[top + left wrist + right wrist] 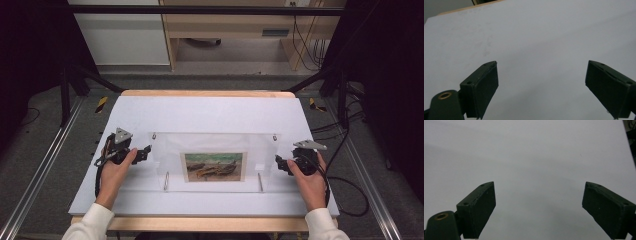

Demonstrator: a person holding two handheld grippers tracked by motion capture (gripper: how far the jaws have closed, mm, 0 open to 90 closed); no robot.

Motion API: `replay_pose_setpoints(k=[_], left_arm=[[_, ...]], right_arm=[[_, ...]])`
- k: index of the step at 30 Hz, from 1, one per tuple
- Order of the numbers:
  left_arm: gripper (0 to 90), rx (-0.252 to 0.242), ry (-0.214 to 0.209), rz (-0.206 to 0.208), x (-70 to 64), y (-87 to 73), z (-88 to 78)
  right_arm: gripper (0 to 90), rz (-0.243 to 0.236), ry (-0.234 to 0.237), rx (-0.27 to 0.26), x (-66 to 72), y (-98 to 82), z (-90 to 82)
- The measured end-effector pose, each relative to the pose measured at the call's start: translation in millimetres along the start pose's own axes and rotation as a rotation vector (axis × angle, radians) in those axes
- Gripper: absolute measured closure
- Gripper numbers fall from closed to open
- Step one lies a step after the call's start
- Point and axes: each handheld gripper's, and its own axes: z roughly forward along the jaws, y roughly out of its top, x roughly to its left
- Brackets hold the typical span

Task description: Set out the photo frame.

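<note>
High view: clear picture frame (214, 161) lies between both grippers (144, 152) (279, 163), jaws apart, empty.

Lab recording rig, dark metal frame (200, 10), floor rails (40, 165), trailing cables (305, 45), white-covered table (210, 112)

A clear frame (215, 160) holding a boat picture (214, 166) lies between both grippers.

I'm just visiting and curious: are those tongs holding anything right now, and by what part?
Nothing is held. The left tongs and right tongs are both open over the white sheet, either side of the clear frame.
</note>
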Motion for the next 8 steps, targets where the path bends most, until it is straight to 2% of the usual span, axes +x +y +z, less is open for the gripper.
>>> replay_pose_setpoints(k=[3, 4, 6, 8], left_arm=[[11.0, 0.004, 0.037, 0.034, 6.0, -3.2, -1.9], [10.8, -0.002, 0.041, 0.023, 6.9, -5.5, -3.2], [9.9, -0.009, 0.026, -0.002, 7.5, -10.9, -6.8], [8.3, -0.016, 0.034, 0.005, 5.1, -17.7, -13.9]], right_arm=[[12.3, 0.029, 0.016, 0.005, -5.9, 2.3, 12.1], [12.5, 0.039, 0.019, 0.0, -7.9, 2.2, 14.0], [11.9, 0.024, 0.0, -0.004, -9.9, 0.6, 14.7], [11.5, -0.011, -0.045, -0.005, -10.1, -2.3, 11.3]])
